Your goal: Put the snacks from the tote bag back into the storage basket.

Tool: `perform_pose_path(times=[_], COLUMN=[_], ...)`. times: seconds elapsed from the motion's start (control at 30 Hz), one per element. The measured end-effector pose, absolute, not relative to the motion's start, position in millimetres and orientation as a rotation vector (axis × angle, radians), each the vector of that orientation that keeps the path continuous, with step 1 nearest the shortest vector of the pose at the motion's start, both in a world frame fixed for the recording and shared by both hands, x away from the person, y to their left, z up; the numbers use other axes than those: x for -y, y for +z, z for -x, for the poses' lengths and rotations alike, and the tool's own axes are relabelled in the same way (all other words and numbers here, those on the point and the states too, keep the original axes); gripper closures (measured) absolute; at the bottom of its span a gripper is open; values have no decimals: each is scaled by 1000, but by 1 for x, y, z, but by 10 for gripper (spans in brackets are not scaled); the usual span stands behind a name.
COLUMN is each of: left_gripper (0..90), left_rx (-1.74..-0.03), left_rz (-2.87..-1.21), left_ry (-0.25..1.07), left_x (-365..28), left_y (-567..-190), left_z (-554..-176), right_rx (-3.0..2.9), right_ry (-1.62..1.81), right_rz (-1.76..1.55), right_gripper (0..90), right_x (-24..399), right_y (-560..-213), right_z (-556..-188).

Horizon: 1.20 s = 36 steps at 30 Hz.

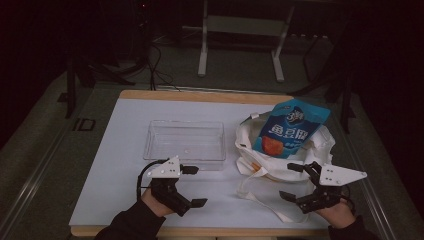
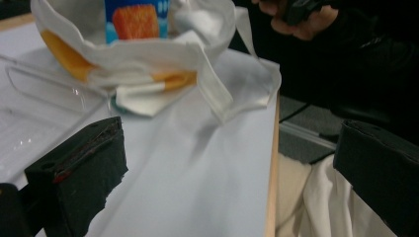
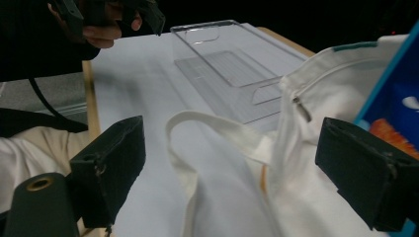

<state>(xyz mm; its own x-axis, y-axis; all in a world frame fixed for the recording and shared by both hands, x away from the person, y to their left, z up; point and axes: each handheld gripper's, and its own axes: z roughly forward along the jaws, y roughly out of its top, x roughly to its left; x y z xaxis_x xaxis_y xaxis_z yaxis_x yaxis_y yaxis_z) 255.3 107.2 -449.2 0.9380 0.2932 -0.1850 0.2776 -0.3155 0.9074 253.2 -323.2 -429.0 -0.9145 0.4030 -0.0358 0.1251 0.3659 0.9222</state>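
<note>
Looking at it, the blue snack pouch (image 1: 290,127) stands in the white cloth tote bag (image 1: 310,150) on the white table (image 1: 120,150), just ahead of the right tongs (image 1: 294,182), wide open and empty, while the left tongs (image 1: 194,186), also open and empty, sit well off by the clear plastic tray (image 1: 184,142).

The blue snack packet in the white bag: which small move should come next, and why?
Probably the right tool should move forward to the blue snack packet. The packet sticks out of the white cloth bag, both tools stand open and hold nothing, and the right one is nearest. The clear tray lies empty beside the bag.
</note>
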Motion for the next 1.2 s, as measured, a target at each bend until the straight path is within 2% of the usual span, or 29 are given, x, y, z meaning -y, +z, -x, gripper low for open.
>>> perform_pose_path(times=[0.63, 1.2], left_gripper=[1, 1], left_rx=[-317, -248], left_rz=[-1902, -1904], left_ry=[57, 81], left_x=[-56, -5], left_y=[-418, -408], left_z=[-307, -348], right_rx=[-2303, -2237], right_ry=[1556, 1547], right_rz=[-509, -624], right_gripper=[129, 149], right_x=[350, 388], right_y=[-407, -402], right_z=[-283, -310])
